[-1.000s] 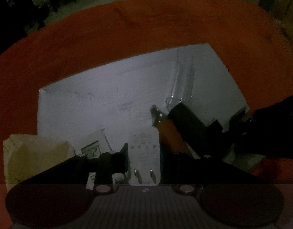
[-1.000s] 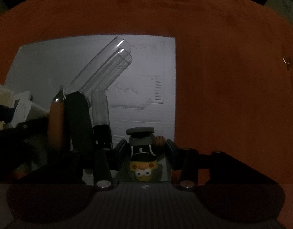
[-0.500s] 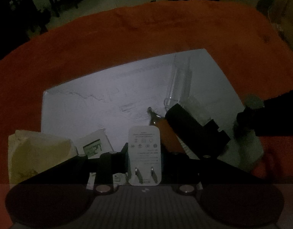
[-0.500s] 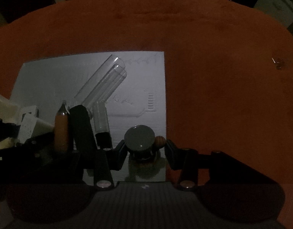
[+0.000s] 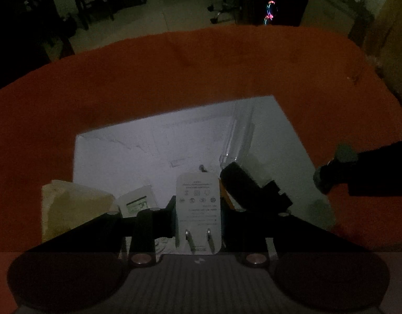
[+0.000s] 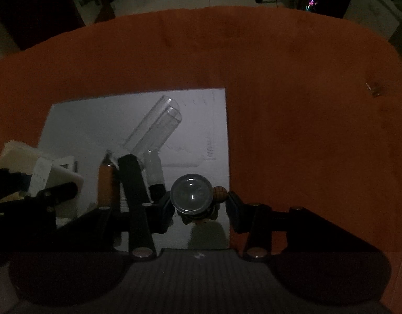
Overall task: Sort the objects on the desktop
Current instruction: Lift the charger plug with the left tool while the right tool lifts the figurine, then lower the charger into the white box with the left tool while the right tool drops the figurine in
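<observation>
My left gripper is shut on a white charger plug, prongs towards the camera, lifted above the white sheet. My right gripper is shut on a small toy figurine, whose round grey base faces the camera, with a little orange ball beside it. The figurine hangs over the sheet's right edge. In the left wrist view the right gripper shows at the right with the figurine. In the right wrist view the charger shows at the left.
On the sheet lie clear tubes, a black bar and an orange pen. A yellowish block and a small white LCD device sit at its near left. A tiny object lies far right on the orange cloth.
Both grippers have risen, each with its object, so the sheet looks smaller. The figurine has tipped over in the right gripper: first its face showed, now its round base.
</observation>
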Demonstrator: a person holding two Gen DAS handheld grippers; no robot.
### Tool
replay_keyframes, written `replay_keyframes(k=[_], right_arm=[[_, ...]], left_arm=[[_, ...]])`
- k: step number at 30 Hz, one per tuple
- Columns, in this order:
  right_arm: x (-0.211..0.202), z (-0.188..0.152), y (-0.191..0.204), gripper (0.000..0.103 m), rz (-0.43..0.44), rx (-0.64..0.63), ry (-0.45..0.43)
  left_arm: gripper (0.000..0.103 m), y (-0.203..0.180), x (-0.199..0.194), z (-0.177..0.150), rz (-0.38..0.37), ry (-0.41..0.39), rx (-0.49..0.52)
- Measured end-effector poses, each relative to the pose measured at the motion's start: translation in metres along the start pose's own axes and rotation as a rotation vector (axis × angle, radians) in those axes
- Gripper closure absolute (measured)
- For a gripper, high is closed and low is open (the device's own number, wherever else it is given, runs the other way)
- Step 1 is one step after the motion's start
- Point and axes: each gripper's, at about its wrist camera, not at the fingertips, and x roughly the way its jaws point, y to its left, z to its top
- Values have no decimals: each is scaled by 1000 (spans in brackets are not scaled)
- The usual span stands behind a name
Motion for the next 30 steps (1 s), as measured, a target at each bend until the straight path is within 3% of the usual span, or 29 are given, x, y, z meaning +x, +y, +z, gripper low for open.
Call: replay_keyframes(k=[7,19,23,30], right_arm=[[-43,-8,5,57,77,46,-22],[-108,-45,32,57,151,-32,-48],[-130,-64,41,57,185,-59,-50],[-157,-106,52,57,254,-95,-61]], left_arm=[[78,12,-50,-3,-61,-52,-43],[78,11,-123,-46,-28,-94,9],[78,2,-147,-71,-79,-119,56],[78,-13,-170,-117,-174,-139,41]])
